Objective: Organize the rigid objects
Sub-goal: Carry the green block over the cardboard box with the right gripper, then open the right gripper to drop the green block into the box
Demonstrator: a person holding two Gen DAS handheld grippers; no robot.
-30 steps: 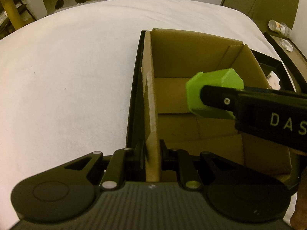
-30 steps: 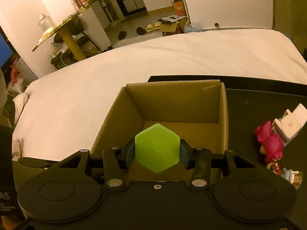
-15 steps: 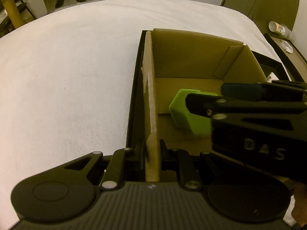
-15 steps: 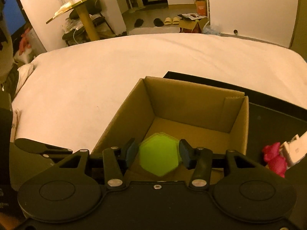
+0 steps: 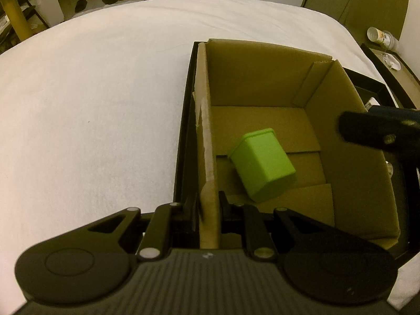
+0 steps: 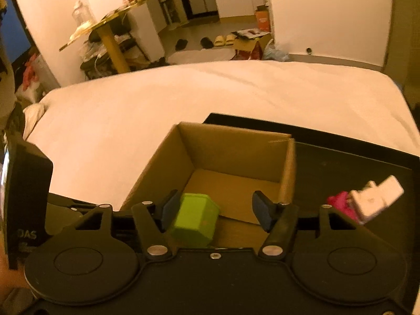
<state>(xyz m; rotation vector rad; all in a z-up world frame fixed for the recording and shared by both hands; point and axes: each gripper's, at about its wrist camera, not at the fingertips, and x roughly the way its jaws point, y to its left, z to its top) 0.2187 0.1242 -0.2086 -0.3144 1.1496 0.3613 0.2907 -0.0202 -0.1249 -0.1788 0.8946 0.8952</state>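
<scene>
Lime-green block [image 5: 262, 165] in a plain brown cardboard box [image 5: 262, 73] — black tray [image 6: 354, 157], white bedsheet [image 5: 92, 92].

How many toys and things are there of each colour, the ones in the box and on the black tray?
Green: 1, the green hexagon block lying in the cardboard box
Pink: 1, the pink toy on the black tray
White: 1, the white toy beside it
Total: 3

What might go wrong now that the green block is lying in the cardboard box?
The right gripper is opening just above the green block, and one pad looks close to it, so pulling away could nudge the block. The left gripper is clamped on the cardboard box wall; a tug there might tip or slide the box on the black tray.
</scene>
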